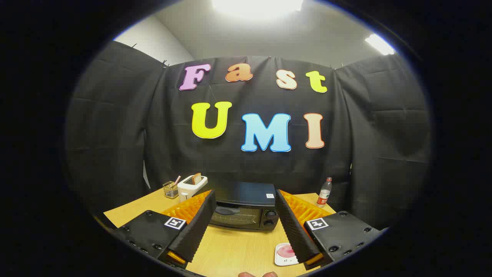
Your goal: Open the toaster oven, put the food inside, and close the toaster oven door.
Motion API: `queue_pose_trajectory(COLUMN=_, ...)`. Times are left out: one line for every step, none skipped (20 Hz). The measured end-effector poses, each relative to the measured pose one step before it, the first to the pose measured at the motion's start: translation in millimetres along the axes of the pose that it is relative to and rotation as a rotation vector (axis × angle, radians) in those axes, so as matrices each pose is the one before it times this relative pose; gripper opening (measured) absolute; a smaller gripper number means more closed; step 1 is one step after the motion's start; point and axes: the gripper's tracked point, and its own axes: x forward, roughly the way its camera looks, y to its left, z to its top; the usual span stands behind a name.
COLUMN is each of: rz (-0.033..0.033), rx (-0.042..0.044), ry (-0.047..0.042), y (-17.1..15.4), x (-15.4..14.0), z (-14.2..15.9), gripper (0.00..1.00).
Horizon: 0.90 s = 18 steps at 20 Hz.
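We see the gripper (246, 221) held above the counter (238, 250), its jaws released and spread wide, with nothing between them. Each finger (196, 227) carries a black ribbed pad on its inner face and an orange ribbed backing on its outer side. A square black-and-white marker (175, 222) sits on each gripper body block.

The oven (244, 207) stands on the counter beyond the fingertips, framed in the gap between the two fingers and well apart from them. Its door (234, 217) is closed, the glass panel facing us. Two dark knobs (270, 217) sit one above the other at the right end of its front. The top of the oven is dark and flat, with a small white tag near its right edge.

The food (285, 252), a pinkish-red round item, lies on a white plate (282, 261) on the counter, just beside the inner face of the right finger, partly hidden by it.

Left of the oven we note a white toaster (191, 186) with a slice standing in its slot, and beside it a wire basket (170, 189). A bottle (324, 192) with a red cap stands upright right of the oven, near the wall.
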Motion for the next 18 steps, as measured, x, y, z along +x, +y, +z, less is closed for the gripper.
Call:
queue_pose_trajectory(rz=-0.00105, rx=-0.00333, ry=0.00505, y=-1.37, x=-2.40, z=-2.08, gripper=0.98)
queue_pose_trajectory(rz=-0.00168, rx=-0.00140, ry=0.00484, y=-1.72, x=-3.17, z=-0.58, gripper=0.98)
queue_pose_trajectory(rz=-0.00257, rx=0.00182, ry=-0.00105, y=-3.04, x=-2.33, z=-0.37, gripper=0.98)
queue_pose_trajectory(rz=-0.00616, rx=0.00399, ry=-0.00102, y=-2.49, x=-3.31, z=0.94, gripper=0.98)
queue_pose_trajectory(rz=-0.00508, rx=0.00477, ry=0.00184, y=-2.54, x=-2.48, z=-0.64, gripper=0.98)
queue_pose_trajectory(rz=-0.00445, rx=0.00498, ry=0.00439, y=-2.79, x=-1.73, z=-0.93, gripper=0.98)
queue_pose_trajectory(rz=-0.00540, rx=0.00392, ry=0.00132, y=-2.29, x=-1.07, z=-0.15, gripper=0.98)
queue_pose_trajectory(rz=-0.00843, rx=0.00254, ry=-0.00331, y=-3.33, x=-1.83, z=1.55, gripper=0.98)
queue_pose_trajectory(rz=-0.00740, rx=0.00277, ry=-0.00364, y=-2.95, x=-0.38, z=1.23, gripper=0.98)
queue_pose_trajectory(rz=-0.00449, rx=0.00210, ry=-0.00312, y=-1.94, x=-1.28, z=1.40, gripper=0.98)
queue_pose_trajectory(rz=-0.00127, rx=0.00060, ry=-0.00115, y=-0.07, x=-0.18, z=-0.57, gripper=0.98)
queue_pose_trajectory(rz=-0.00209, rx=-0.00187, ry=0.00167, y=-0.95, x=-0.79, z=0.05, gripper=0.98)
queue_pose_trajectory(rz=-0.00133, rx=-0.00263, ry=0.00453, y=-1.02, x=-1.29, z=-1.55, gripper=0.98)
queue_pose_trajectory(rz=0.00000, rx=-0.00188, ry=0.00144, y=-0.22, x=-1.31, z=0.40, gripper=0.98)
queue_pose_trajectory(rz=-0.00176, rx=-0.00043, ry=-0.00111, y=-1.09, x=0.24, z=1.34, gripper=0.98)
queue_pose_trajectory(rz=-0.00253, rx=-0.00023, ry=-0.00206, y=0.15, x=-0.82, z=2.12, gripper=0.98)
queue_pose_trajectory(rz=-0.00392, rx=-0.00191, ry=-0.00177, y=-0.97, x=0.49, z=0.20, gripper=0.98)
queue_pose_trajectory(rz=-0.00506, rx=-0.00373, ry=0.00169, y=-0.88, x=-0.20, z=0.76, gripper=0.98)
